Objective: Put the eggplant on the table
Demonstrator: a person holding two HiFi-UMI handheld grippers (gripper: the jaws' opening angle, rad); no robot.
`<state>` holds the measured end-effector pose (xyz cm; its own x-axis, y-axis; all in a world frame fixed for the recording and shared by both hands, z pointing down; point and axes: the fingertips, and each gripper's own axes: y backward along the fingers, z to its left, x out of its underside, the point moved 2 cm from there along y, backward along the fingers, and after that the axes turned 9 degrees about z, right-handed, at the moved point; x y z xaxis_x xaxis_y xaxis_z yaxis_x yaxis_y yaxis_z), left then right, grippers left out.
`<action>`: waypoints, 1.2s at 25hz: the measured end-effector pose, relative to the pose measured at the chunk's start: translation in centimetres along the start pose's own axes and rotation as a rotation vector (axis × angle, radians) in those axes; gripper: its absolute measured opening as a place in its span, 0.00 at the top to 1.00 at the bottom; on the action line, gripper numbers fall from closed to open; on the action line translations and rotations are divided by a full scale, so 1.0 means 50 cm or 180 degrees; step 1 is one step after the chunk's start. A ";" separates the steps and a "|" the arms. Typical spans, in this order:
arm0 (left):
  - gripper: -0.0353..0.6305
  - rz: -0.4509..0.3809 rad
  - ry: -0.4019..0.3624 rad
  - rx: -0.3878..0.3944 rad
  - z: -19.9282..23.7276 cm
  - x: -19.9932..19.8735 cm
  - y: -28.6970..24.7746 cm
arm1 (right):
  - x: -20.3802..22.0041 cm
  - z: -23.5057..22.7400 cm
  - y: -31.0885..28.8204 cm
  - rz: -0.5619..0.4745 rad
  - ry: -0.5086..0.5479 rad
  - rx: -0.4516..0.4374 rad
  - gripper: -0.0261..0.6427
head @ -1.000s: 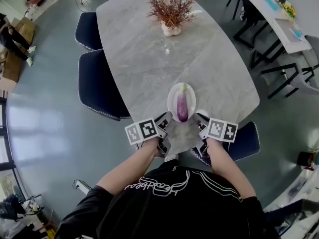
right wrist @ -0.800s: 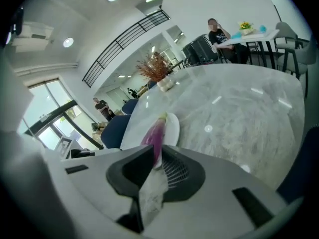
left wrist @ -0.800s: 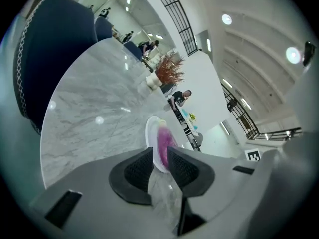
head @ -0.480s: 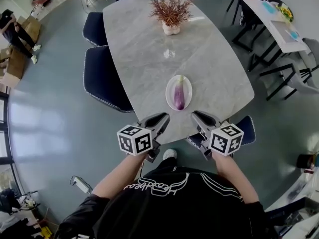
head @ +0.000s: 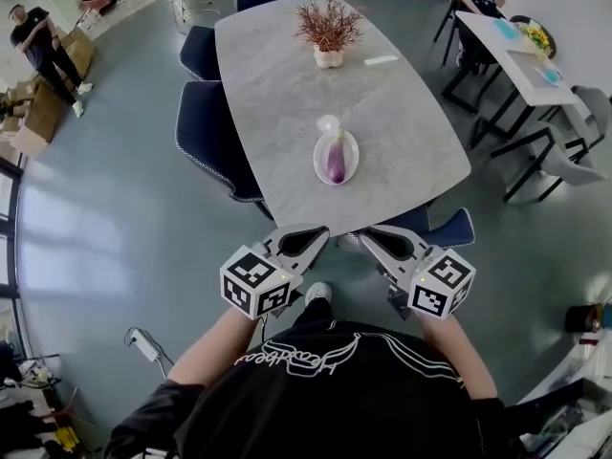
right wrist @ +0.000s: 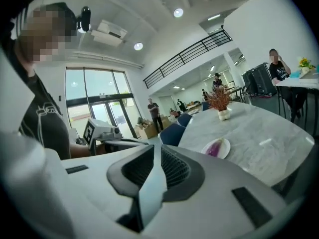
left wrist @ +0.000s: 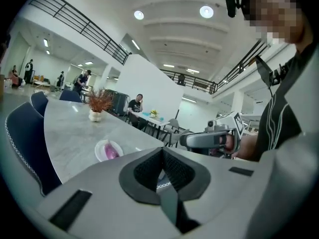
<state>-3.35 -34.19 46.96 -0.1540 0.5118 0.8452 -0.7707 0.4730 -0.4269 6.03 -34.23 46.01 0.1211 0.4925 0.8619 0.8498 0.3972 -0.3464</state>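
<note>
While both tools hang close to the person's body, off the near edge of the table (head: 277,94), the eggplant (head: 336,160) lies well apart from them on a white plate (head: 352,151) set on the grey top, so judging by this the task is barely begun. The left gripper (head: 320,233) has its jaws pressed together with nothing between them, and the right gripper (head: 368,239) is likewise closed and empty; each points roughly toward the plate. Several things could go wrong from here. Either claw must spread before it arrives, and a late opening would likely shove the eggplant along the plate instead of taking it. Its skin looks smooth and its shape tapers, so a pinch near the narrow pale end could let it squirt out and roll. Jaws coming in low may catch the plate's rim and tip or slide it, which the other tool could prevent by steadying it. A small clear object (head: 327,122), too faint to name, sits just beyond the plate and could be knocked by an overreach. The dried plant (head: 328,29) stands far enough off to be safe.
</note>
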 end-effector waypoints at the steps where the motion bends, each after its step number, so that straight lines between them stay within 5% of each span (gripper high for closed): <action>1: 0.93 -0.0045 -0.0014 0.0029 -0.026 0.001 0.016 | -0.001 0.025 0.018 -0.0041 0.0058 -0.0035 0.89; 6: 0.93 -0.0255 -0.0159 0.0169 -0.172 0.010 0.097 | 0.028 0.138 0.105 -0.0007 0.0585 -0.0021 0.89; 17: 0.93 -0.0362 -0.0264 0.0239 -0.465 0.122 0.172 | 0.152 0.318 0.296 -0.0209 0.0545 -0.0223 0.89; 30: 0.93 -0.0263 -0.0217 0.0313 -0.685 0.203 0.190 | 0.256 0.442 0.457 -0.0175 0.0585 -0.0183 0.89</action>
<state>8.94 0.06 40.46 -0.1267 0.4224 0.8975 -0.8388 0.4373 -0.3242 15.63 -1.74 40.92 0.1608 0.3194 0.9339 0.8850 0.3723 -0.2797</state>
